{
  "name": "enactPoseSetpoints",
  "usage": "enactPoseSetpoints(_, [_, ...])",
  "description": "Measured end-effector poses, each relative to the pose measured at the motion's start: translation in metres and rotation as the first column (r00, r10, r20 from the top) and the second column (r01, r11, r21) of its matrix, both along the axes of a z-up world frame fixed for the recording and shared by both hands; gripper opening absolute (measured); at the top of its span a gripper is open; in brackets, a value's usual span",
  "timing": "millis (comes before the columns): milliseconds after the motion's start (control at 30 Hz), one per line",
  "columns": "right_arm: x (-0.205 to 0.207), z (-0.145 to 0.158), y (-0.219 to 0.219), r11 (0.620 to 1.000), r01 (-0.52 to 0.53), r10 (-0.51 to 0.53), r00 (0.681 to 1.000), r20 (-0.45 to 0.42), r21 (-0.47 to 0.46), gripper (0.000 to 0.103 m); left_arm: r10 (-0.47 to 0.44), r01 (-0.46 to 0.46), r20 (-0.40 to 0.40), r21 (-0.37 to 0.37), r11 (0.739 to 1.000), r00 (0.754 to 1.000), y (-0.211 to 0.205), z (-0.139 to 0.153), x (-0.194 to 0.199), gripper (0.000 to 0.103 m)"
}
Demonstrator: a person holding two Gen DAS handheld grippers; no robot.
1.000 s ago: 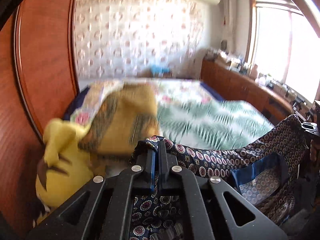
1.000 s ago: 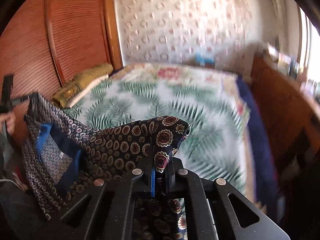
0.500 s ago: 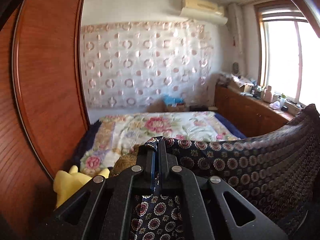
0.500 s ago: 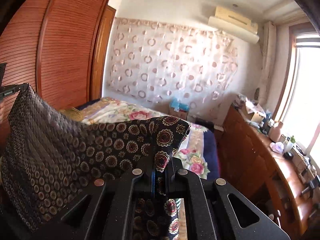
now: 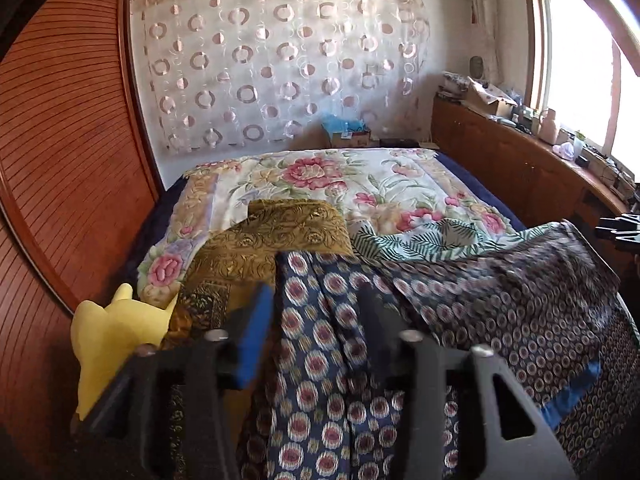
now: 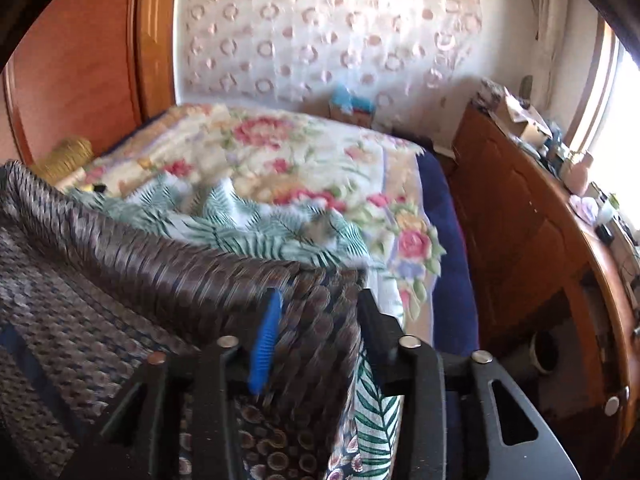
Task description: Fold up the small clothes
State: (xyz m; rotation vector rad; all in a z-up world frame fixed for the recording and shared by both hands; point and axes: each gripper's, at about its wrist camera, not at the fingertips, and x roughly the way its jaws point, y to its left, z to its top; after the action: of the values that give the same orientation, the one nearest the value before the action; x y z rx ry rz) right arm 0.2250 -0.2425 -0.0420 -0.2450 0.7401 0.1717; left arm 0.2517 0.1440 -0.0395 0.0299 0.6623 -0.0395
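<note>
**Both grippers sitting open over the patterned garment on the bed**

The dark medallion-print garment [image 5: 500,304] is lying spread across the near part of the bed [image 5: 400,184], its long axis running side to side from one gripper to the other. The left gripper [image 5: 316,308] is standing with its jaws apart, and 1 end of the cloth is running forward between the fingers without being pinched. The right gripper [image 6: 318,312] is likewise gaping, with the other end of the garment [image 6: 120,280] bunched up in the gap; that view is blurring, so contact with the pads cannot be told.

So the cloth is sitting directly ahead of and beneath both tools, each at its own end, neither nearer than the other. The bulk is lying to the right of the left gripper and to the left of the right gripper. A blue inner band [image 5: 572,392] is showing toward the near edge. In my judgement, the next fold is depending on re-gripping across that side-to-side axis. A golden pillow [image 5: 280,236] and a yellow plush toy [image 5: 108,340] are lying just beyond the left end.
</note>
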Motion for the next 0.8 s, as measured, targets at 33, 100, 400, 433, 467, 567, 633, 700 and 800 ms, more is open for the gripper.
enactPoseSetpoints(33, [0.002,-0.003,0.000,1.000,0.004,-0.004,1.000,-0.009,0.003,0.045,-0.003,0.003,-0.010,0.006,1.000,1.000,0.000,-0.002,-0.001,0.058])
enactPoseSetpoints(100, [0.004,-0.001,-0.003,1.000,0.016,-0.016,1.000,-0.013,0.024,0.045,-0.010,0.011,-0.018,0.013,1.000,1.000,0.000,-0.005,-0.011,0.061])
enactPoseSetpoints(400, [-0.033,-0.024,-0.021,0.995,0.026,-0.024,1.000,-0.013,0.096,0.045,-0.052,0.052,0.003,-0.044,0.998,0.999,-0.015,-0.014,-0.065,0.067])
enactPoseSetpoints(433, [-0.040,-0.026,-0.023,0.994,0.028,-0.027,1.000,-0.014,0.101,0.045,-0.063,0.064,0.008,-0.054,0.997,0.998,-0.018,-0.014,-0.070,0.068])
enactPoseSetpoints(467, [-0.044,-0.032,-0.022,0.994,0.028,-0.026,0.999,-0.018,0.104,0.045,-0.069,0.069,0.012,-0.053,0.996,0.998,-0.020,-0.015,-0.074,0.073])
enactPoseSetpoints(567, [-0.057,-0.037,-0.019,0.995,0.032,-0.029,0.999,-0.029,0.099,0.045,-0.071,0.071,0.024,-0.018,0.997,0.997,-0.031,-0.021,-0.087,0.084])
enactPoseSetpoints(633, [-0.068,-0.041,-0.017,0.994,0.019,-0.015,0.999,-0.037,0.106,0.045,-0.087,0.087,0.003,-0.039,0.995,0.996,-0.034,-0.027,-0.094,0.084])
enactPoseSetpoints(700, [-0.076,-0.044,-0.017,0.992,0.029,-0.023,0.999,-0.049,0.120,0.045,-0.092,0.092,-0.008,-0.053,0.994,0.996,-0.037,-0.032,-0.100,0.086])
enactPoseSetpoints(800, [-0.093,-0.048,-0.018,0.988,0.029,-0.019,0.998,-0.067,0.151,0.045,-0.080,0.078,-0.035,-0.056,0.995,0.996,-0.041,-0.040,-0.107,0.086])
